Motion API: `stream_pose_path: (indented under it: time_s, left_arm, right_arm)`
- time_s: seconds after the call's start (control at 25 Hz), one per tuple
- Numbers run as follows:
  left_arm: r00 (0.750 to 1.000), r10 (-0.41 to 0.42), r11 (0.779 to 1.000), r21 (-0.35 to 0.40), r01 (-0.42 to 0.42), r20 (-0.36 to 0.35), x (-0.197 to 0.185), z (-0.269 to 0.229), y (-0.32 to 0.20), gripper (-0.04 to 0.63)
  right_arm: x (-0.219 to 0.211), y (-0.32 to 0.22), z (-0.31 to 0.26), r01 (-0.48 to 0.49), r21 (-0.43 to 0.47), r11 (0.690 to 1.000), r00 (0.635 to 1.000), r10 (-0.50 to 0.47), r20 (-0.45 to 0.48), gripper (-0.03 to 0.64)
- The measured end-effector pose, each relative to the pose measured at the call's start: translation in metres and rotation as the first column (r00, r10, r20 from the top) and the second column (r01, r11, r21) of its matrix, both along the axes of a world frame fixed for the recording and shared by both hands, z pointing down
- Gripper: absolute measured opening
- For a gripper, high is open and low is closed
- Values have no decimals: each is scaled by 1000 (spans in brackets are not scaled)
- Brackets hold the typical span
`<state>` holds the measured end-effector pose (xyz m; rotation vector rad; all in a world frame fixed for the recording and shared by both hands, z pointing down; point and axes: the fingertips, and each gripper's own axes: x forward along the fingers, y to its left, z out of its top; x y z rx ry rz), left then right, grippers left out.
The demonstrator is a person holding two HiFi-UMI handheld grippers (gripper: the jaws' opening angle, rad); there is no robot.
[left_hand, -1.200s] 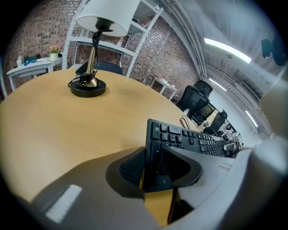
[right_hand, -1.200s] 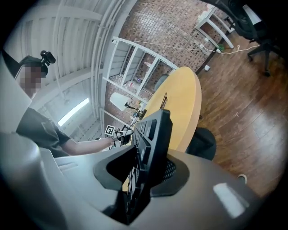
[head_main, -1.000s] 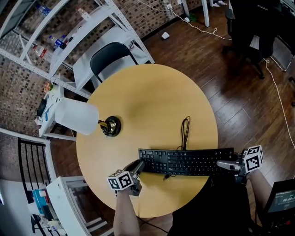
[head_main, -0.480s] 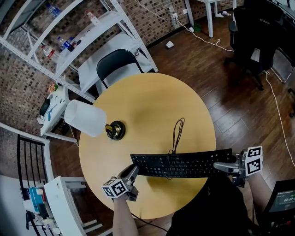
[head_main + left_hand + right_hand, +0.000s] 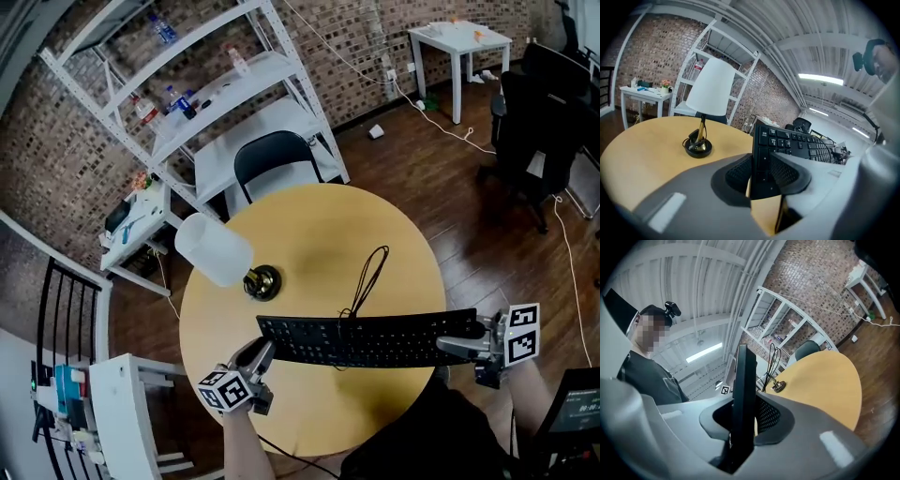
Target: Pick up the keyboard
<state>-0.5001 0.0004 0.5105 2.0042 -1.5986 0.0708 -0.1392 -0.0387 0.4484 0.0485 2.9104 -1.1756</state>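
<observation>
The keyboard (image 5: 366, 337) hangs in the air over the worktop (image 5: 309, 225), on the person's side of the lamp (image 5: 220, 251) and apart from it. The left tool (image 5: 263, 353) pinches the end nearer the lamp. The right tool (image 5: 450, 347) pinches the end far from the lamp; its jaws have just been closing a little, with the keyboard's edge between them. To do this well, I think both tools should squeeze firmly, hold the keyboard flat, and mind the cable (image 5: 367, 272) lying on the worktop beside the lamp. No box or bowl shows; the shelf (image 5: 225, 80) behind the lamp holds a few bottles (image 5: 175, 98).
</observation>
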Motion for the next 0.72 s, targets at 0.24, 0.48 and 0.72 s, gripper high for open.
stream_pose_path:
  time_s: [0.24,0.48,0.72]
  left_arm:
    - [998,-43,995,90,38,46,-11,-50,-2,230]
    - [995,-69,989,133,59,78,-10,-92,-17,230]
    - [988,-103,980,183,81,115,-3,-110,-14,230]
  right_arm:
    - [-12,-9,-30,30,75,997,1000,-31,3,64]
    - [-14,-39,-59,56,101,993,998,-57,1,64]
    - [-8,-44,-71,72,133,988,997,-74,15,64]
